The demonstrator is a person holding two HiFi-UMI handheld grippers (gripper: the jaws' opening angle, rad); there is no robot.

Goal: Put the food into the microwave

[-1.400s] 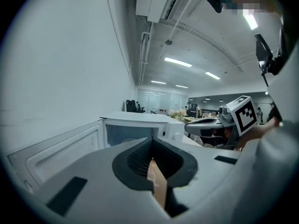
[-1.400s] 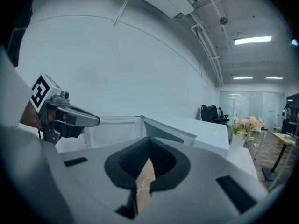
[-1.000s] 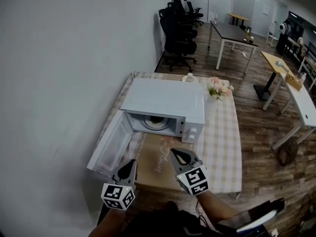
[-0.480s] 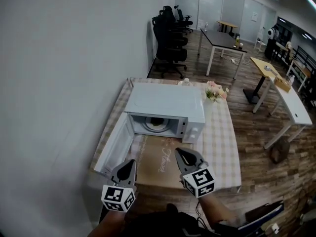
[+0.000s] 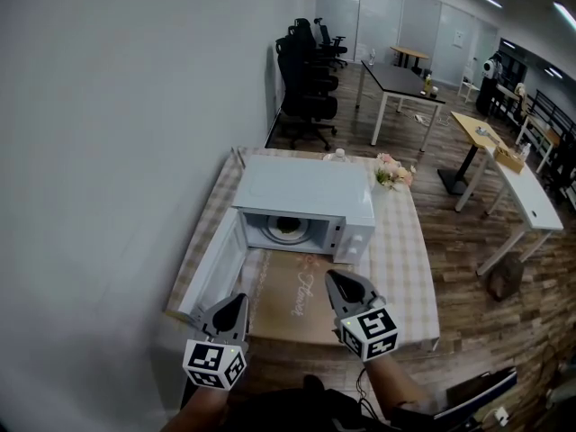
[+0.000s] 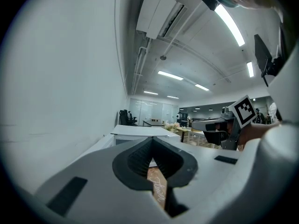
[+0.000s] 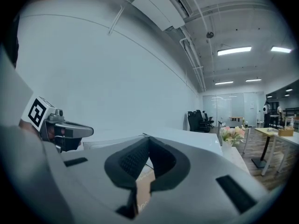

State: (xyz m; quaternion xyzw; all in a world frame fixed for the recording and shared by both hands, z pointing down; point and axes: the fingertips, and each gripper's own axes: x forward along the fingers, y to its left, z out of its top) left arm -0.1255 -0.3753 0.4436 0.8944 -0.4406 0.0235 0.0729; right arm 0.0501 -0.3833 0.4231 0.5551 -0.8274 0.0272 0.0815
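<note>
The white microwave [image 5: 303,193] stands on a checked table [image 5: 407,259], and its door [image 5: 214,269] swings open to the left. In its cavity lies a pale round plate [image 5: 285,230] with something darker on it; I cannot make out what. My left gripper [image 5: 240,299] and right gripper [image 5: 332,277] hover side by side over the near table edge, well short of the microwave. Each is shut with nothing between its jaws. The left gripper view shows the jaws meeting at the tip [image 6: 151,139], and the right gripper view shows the same [image 7: 148,138].
A brown mat [image 5: 295,293] with script lies in front of the microwave. A flower bunch [image 5: 393,174] and a bottle [image 5: 339,155] stand at the table's far end. A grey wall runs along the left. Black office chairs [image 5: 304,79] and desks [image 5: 400,70] lie beyond.
The head view has pulled back a little, so the microwave looks smaller and farther. Both grippers stay shut and sit slightly lower in the view.
</note>
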